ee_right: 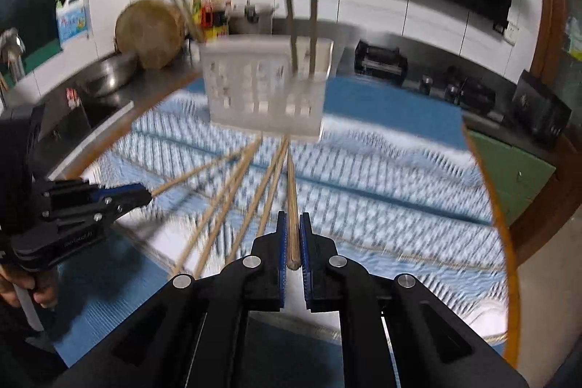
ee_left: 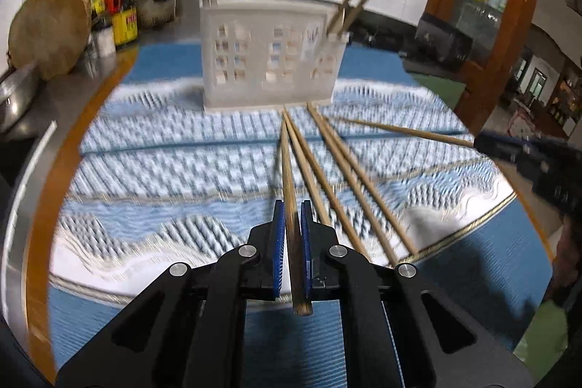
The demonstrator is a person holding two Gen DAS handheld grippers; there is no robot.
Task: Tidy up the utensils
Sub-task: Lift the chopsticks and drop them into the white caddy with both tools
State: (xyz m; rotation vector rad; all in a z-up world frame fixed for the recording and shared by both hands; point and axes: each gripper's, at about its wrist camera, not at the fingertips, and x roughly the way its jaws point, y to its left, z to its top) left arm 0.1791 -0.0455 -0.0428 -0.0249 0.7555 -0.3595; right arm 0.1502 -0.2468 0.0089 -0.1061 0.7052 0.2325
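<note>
A white perforated utensil holder [ee_left: 271,57] stands on a blue and white patterned cloth, with two chopstick pairs upright in it, one at each end. It also shows in the right wrist view [ee_right: 267,86]. My left gripper [ee_left: 291,217] is shut on a wooden chopstick [ee_left: 287,177] that points toward the holder. My right gripper [ee_right: 294,228] is shut on another chopstick [ee_right: 291,191], seen at the right edge of the left wrist view [ee_left: 407,131]. Several loose chopsticks [ee_left: 345,177] lie fanned on the cloth between the grippers, also visible in the right wrist view [ee_right: 225,202].
A round wooden board [ee_left: 49,31], sauce bottles [ee_left: 116,6] and a metal pan [ee_left: 18,90] sit on the counter at the left. A wooden cabinet [ee_left: 491,6] stands at the right. Black boxes [ee_right: 382,60] line the back counter.
</note>
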